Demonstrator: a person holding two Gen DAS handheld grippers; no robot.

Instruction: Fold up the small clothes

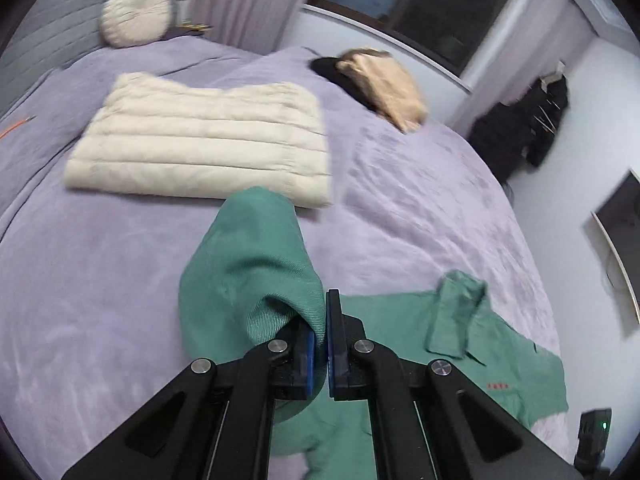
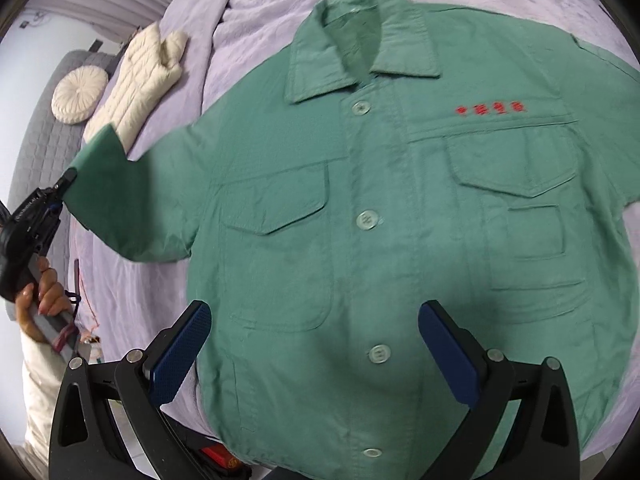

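I see bare bed (image 1: 100,280) cover to the left of the green shirt (image 2: 400,220) and beyond its collar. Farther on, the cream padded vest (image 1: 200,148) blocks the way; a tan garment (image 1: 384,84) sits near the far edge.

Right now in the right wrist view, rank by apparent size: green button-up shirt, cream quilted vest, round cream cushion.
1. Green button-up shirt, fills most of the frame.
2. Cream quilted vest.
3. Round cream cushion.
The shirt lies nearest the camera, so true sizes are unsure.

Shirt (image 2: 400,220) on bed (image 2: 280,0), vest (image 1: 200,140) beyond it
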